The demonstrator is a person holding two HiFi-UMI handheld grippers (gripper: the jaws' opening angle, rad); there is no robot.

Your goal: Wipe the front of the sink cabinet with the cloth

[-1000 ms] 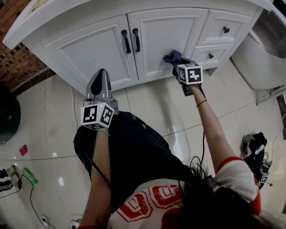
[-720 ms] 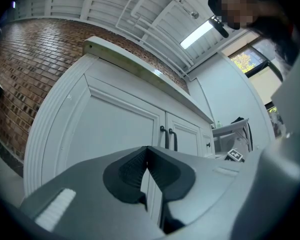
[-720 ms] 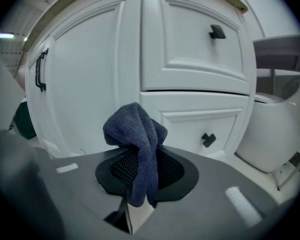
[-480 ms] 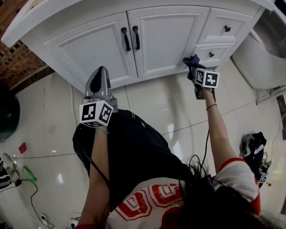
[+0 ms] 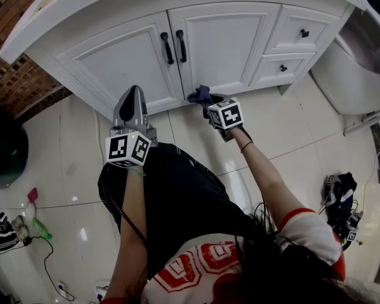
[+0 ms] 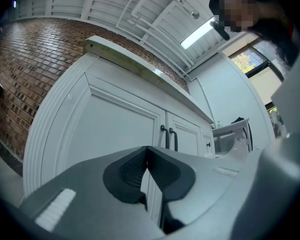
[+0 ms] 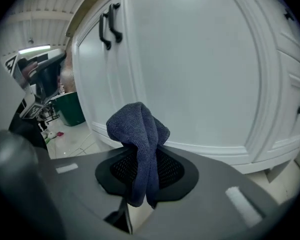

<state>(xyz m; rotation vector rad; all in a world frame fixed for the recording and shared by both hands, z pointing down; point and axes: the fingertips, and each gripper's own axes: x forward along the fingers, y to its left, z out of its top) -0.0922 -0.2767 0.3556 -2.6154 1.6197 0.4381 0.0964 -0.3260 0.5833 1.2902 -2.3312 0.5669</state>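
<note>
Pinching a dark blue terry cloth (image 7: 139,134) between its clamped jaws, the right gripper (image 5: 210,104) is holding it at the bottom rail of the white panelled sink cabinet (image 5: 223,46); contact unclear. Left gripper (image 6: 148,171) is hanging near the cabinet's left door, jaws pressed together, nothing between.
</note>
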